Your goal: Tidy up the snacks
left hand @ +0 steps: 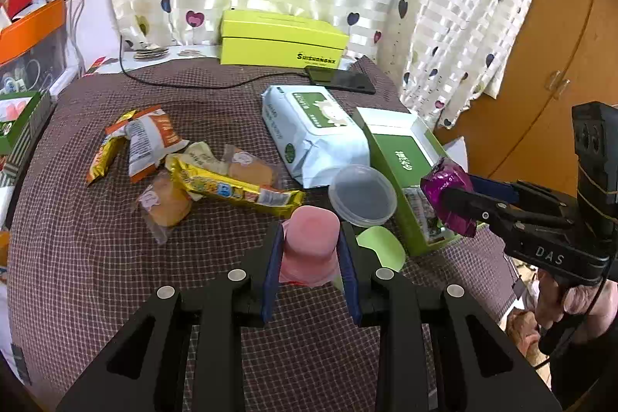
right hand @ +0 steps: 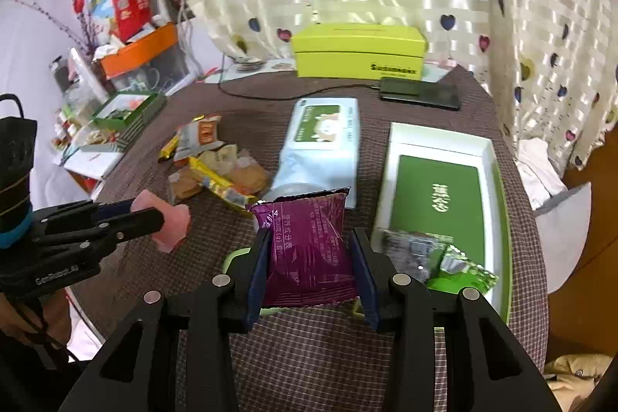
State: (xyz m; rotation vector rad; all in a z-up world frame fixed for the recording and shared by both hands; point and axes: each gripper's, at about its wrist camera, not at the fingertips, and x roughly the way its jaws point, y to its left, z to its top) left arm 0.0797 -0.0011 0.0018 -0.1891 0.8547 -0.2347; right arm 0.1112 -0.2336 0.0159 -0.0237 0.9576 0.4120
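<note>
Fingers of the left gripper [left hand: 310,250] pinch a pink jelly cup [left hand: 309,245] by its sides, narrow end forward and wide rim toward the camera, held above the checked tablecloth [left hand: 96,257]. Just ahead lie a clear plastic lid [left hand: 362,195] and a pale green dish [left hand: 382,245], with open cloth to the near left. The right gripper [right hand: 309,259] is clamped on a purple snack packet [right hand: 307,250] standing upright, crimped top edge up, with small Chinese print and a date code too blurred to read. It hangs beside the near end of a green-and-white gift box [right hand: 498,188] at the table's right edge; a green-and-silver sachet [right hand: 444,259] lies in the box's near end, and gold characters mark its green insert. Farther left a snack pile [left hand: 185,165] holds wrapped small cakes, a long yellow bar lying diagonally and orange-white packets. Behind the lid, a wet-wipes pack [left hand: 313,134] runs lengthwise away from the grippers. At the back edge sit a phone [left hand: 342,80] on a cable and a yellow box [left hand: 282,39] printed "SWISSHONGHX", as far as it can be read.
</note>
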